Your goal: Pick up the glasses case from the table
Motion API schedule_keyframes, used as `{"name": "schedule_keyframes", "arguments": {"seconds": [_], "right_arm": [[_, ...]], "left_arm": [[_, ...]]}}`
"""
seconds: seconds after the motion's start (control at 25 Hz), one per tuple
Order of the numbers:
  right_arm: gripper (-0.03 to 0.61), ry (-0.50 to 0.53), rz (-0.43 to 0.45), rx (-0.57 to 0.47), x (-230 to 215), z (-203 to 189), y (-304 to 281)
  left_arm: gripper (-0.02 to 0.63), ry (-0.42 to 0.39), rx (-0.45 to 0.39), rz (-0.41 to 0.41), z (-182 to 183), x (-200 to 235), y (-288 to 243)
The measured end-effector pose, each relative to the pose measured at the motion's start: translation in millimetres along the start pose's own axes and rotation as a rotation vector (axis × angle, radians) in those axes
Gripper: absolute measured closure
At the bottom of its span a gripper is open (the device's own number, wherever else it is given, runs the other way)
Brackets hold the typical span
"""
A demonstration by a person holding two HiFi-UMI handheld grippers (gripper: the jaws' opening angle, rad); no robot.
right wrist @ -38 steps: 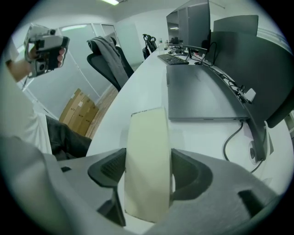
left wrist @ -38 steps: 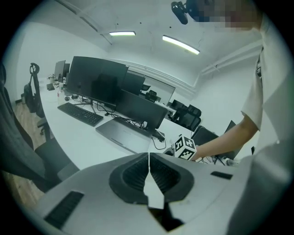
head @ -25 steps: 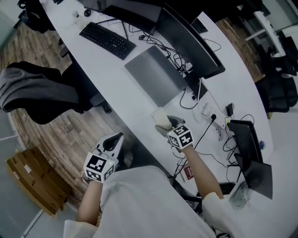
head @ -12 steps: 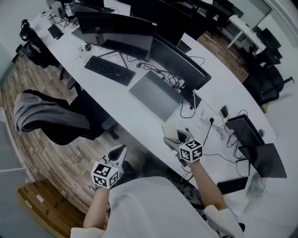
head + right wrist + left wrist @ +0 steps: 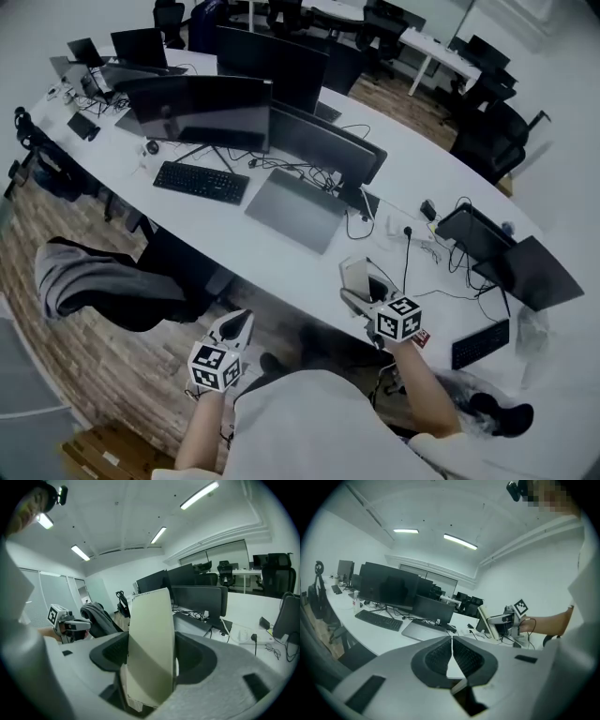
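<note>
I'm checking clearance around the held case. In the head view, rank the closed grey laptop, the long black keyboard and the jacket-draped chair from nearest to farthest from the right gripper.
From the right gripper, holding the glasses case:
1. closed grey laptop, on the table up-left of it.
2. long black keyboard, further left along the table.
3. jacket-draped chair, on the floor at far left.

A long, curved white tabletop (image 5: pixel 272 258) crosses an open office, carrying a row of dark monitors (image 5: pixel 202 111), a black keyboard (image 5: pixel 202 181), a closed grey laptop (image 5: pixel 295 208) and loose cables (image 5: pixel 406 253). Beside it, on a wood-plank floor (image 5: pixel 103 366), stands a black office chair (image 5: pixel 94 286) draped with a grey garment, while another white desk (image 5: pixel 436 45) and more black chairs (image 5: pixel 492 131) fill the far end. White walls (image 5: pixel 525 573) meet a white ceiling lit by strip lights (image 5: pixel 460 541).
</note>
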State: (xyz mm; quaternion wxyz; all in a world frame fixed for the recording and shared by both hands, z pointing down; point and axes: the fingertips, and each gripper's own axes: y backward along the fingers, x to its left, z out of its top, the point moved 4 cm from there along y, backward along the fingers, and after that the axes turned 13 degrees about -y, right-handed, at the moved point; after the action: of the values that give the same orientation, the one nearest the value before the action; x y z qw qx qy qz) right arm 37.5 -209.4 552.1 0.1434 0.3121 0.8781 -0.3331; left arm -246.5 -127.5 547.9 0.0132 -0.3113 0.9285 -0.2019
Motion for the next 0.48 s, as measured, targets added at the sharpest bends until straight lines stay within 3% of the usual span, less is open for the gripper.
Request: {"name": "schedule_keyframes", "arguments": {"seconds": [0.48], "right_arm": [[0.273,-0.069,-0.039,-0.192,17,23,76]], "left_arm": [[0.603,-0.068,-0.056,-0.102,41,-16,-13]]}}
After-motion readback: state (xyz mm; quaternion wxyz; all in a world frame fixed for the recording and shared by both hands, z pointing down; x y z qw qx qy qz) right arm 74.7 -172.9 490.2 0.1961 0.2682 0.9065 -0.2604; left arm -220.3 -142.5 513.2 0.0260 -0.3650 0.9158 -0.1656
